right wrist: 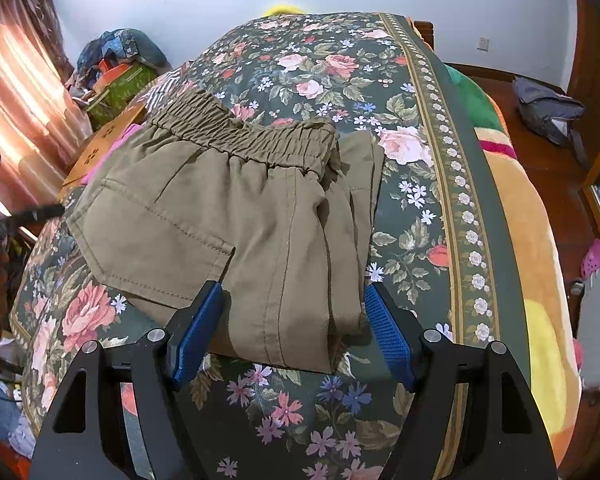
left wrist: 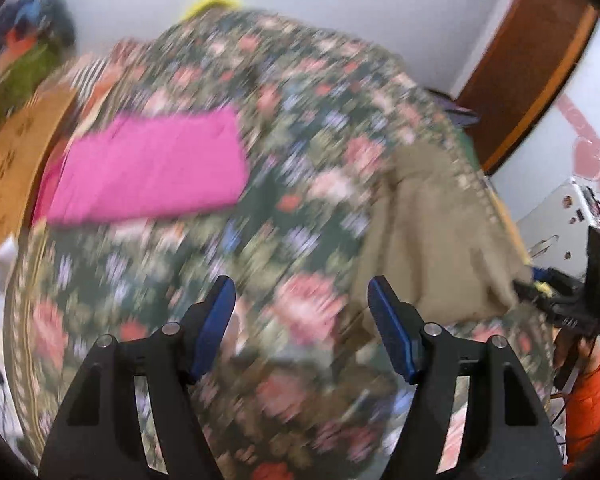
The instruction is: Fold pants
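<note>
Khaki pants (right wrist: 236, 216) lie folded on the floral bedspread (right wrist: 404, 208), elastic waistband at the far end and a back pocket facing up. My right gripper (right wrist: 293, 296) is open, and its blue pads (right wrist: 386, 332) flank the near end of the folded pants; I see no pinch on the cloth. The left wrist view is blurred. There my left gripper (left wrist: 300, 292) is open over the bedspread (left wrist: 300, 128) with nothing between its fingers. In that view the pants (left wrist: 432, 240) lie to its right, with the right gripper (left wrist: 538, 284) at their far edge.
A folded pink garment (left wrist: 148, 164) lies on the bed to the left, beside a cardboard box (left wrist: 8, 184). Clothes are piled (right wrist: 116, 52) by the curtain. An orange-yellow blanket (right wrist: 540, 280) covers the bed's right edge, and a grey bag (right wrist: 548, 112) is on the floor. An orange sleeve (left wrist: 588, 400) shows.
</note>
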`<state>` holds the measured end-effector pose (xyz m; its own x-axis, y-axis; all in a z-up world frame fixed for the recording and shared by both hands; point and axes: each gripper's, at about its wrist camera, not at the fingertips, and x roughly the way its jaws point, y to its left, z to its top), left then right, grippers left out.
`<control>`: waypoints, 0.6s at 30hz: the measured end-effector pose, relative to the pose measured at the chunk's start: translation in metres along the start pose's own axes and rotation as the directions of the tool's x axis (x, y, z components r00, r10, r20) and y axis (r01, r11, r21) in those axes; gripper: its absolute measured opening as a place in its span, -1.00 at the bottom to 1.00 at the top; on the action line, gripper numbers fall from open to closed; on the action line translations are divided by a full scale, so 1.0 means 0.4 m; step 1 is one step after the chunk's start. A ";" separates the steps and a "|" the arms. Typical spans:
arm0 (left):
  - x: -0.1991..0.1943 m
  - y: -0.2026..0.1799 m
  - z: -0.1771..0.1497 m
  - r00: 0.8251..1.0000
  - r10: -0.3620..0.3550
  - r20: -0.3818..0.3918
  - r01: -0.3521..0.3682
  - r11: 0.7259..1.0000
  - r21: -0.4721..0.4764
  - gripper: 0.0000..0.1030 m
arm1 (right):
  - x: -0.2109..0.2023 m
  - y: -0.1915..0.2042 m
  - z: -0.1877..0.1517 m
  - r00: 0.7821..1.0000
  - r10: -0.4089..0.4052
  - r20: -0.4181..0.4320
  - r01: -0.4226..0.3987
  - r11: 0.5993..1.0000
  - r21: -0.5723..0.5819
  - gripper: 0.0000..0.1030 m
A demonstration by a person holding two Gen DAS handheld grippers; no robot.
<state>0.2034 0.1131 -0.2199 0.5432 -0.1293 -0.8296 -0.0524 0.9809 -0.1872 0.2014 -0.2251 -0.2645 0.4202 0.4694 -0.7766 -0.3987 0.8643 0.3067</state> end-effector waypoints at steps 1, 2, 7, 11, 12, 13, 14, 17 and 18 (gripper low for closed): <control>0.001 -0.025 0.021 1.000 -0.011 0.016 0.011 1.000 0.022 0.35 | -0.005 0.000 0.004 1.000 0.000 0.004 0.000 1.000 -0.001 0.36; 0.007 -0.051 0.045 0.999 -0.025 0.024 0.024 0.999 0.044 0.35 | -0.011 0.001 0.008 1.000 -0.002 0.011 0.002 1.000 -0.005 0.36; 0.075 -0.167 0.142 0.998 -0.038 0.041 0.031 0.987 0.157 0.35 | -0.057 -0.001 0.055 0.996 -0.011 0.089 0.015 0.999 -0.038 0.36; 0.183 -0.226 0.208 1.000 0.000 -0.015 0.003 0.973 0.230 0.35 | -0.058 -0.001 0.108 0.990 -0.039 0.132 0.048 0.996 -0.070 0.37; 0.204 -0.232 0.215 1.000 0.010 -0.026 -0.004 0.970 0.243 0.35 | -0.051 -0.002 0.121 0.990 -0.043 0.136 0.054 0.995 -0.079 0.36; 0.230 -0.238 0.225 0.999 0.025 -0.039 -0.014 0.965 0.262 0.35 | -0.038 -0.003 0.134 0.990 -0.048 0.134 0.060 0.994 -0.088 0.36; 0.253 -0.243 0.232 0.998 0.035 -0.050 -0.020 0.961 0.276 0.35 | -0.027 -0.005 0.143 0.991 -0.050 0.128 0.062 0.994 -0.094 0.36; 0.303 -0.229 0.243 0.995 0.033 -0.094 -0.006 0.963 0.271 0.37 | 0.024 -0.011 0.168 0.994 -0.045 0.100 0.056 0.993 -0.105 0.36; 0.318 -0.220 0.249 0.994 0.025 -0.108 0.004 0.966 0.258 0.41 | 0.044 -0.015 0.176 0.995 -0.042 0.088 0.052 0.993 -0.108 0.36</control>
<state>0.3605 0.0247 -0.2566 0.4478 -0.1197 -0.8861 0.1672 0.9847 -0.0485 0.2685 -0.2093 -0.2410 0.5066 0.4465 -0.7375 -0.4622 0.8628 0.2049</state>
